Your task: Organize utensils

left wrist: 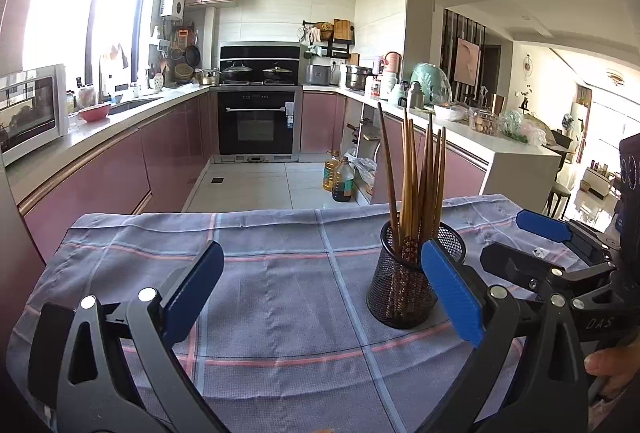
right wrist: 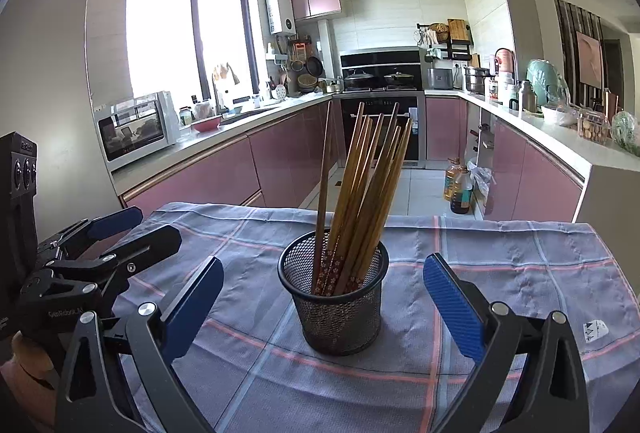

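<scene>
A black mesh cup (left wrist: 404, 285) stands upright on the checked grey-blue cloth (left wrist: 280, 273), holding several wooden chopsticks (left wrist: 416, 177) that fan upward. My left gripper (left wrist: 320, 293) is open and empty, with the cup just inside its right finger. In the right wrist view the cup (right wrist: 336, 305) sits between the open jaws of my right gripper (right wrist: 324, 297), a little beyond the fingertips, with the chopsticks (right wrist: 360, 185) leaning right. My right gripper also shows in the left wrist view (left wrist: 532, 237), and my left gripper shows at the left of the right wrist view (right wrist: 132, 229). Both are empty.
The cloth (right wrist: 500, 273) covers a small table whose far edge drops to the kitchen floor. Oil bottles (left wrist: 340, 175) stand on the floor beyond. Pink cabinets and worktops run along both sides, with an oven (left wrist: 258, 121) at the back.
</scene>
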The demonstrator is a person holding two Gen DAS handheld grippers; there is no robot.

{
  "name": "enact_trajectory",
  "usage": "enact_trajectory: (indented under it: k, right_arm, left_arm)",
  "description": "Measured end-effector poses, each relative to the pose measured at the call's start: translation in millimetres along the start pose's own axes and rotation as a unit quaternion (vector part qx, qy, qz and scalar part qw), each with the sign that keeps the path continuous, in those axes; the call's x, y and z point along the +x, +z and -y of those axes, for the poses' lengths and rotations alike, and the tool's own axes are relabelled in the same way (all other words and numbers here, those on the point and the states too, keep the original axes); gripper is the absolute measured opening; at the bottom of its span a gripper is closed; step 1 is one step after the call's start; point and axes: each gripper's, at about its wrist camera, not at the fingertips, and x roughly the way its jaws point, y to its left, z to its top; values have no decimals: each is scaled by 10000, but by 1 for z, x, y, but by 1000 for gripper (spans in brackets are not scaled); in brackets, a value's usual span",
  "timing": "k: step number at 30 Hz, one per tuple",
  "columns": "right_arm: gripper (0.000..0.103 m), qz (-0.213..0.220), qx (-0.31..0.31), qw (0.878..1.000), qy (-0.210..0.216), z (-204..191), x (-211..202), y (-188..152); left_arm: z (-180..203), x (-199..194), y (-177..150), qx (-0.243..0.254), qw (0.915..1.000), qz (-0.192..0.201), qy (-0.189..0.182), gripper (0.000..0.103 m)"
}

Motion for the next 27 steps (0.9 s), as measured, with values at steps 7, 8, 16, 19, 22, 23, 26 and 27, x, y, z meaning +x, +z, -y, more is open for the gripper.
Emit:
enact_trajectory:
  k: [7,8,16,19,22,23,26,27]
  right_arm:
    - [97,467,-153,9985,-257,-17,-19,-8]
    - [97,524,-186,9980,-312,-20,-22,-9]
    - [97,771,-314,9943,-667,-30,-33,-17]
    - [97,837,-228,9941,-649,-30,-37,-19]
    - [97,907,-198,9933,-687,-30,-39,-19]
    - [97,937,-203,9928,-711,-30,-39,-19]
    - [97,949,-182,9927,-720,-30,-41,-20]
    - [97,962,-158,9927,-717,-29,-41,-20]
  left_arm:
    - [-10,-20,-6,-161,9992,282,240,97]
    - [-12,-23,-6,-167,9990,330,268,97]
    - [-9,-45,-14,-129,9969,607,486,97]
    - [-7,-50,-16,-149,9959,680,584,97]
    - [-6,-55,-18,-146,9947,746,694,97]
    - [-6,-56,-18,-132,9945,755,716,97]
    - [-5,-59,-19,-129,9940,792,740,97]
    - [-5,-60,-20,-133,9937,815,760,97]
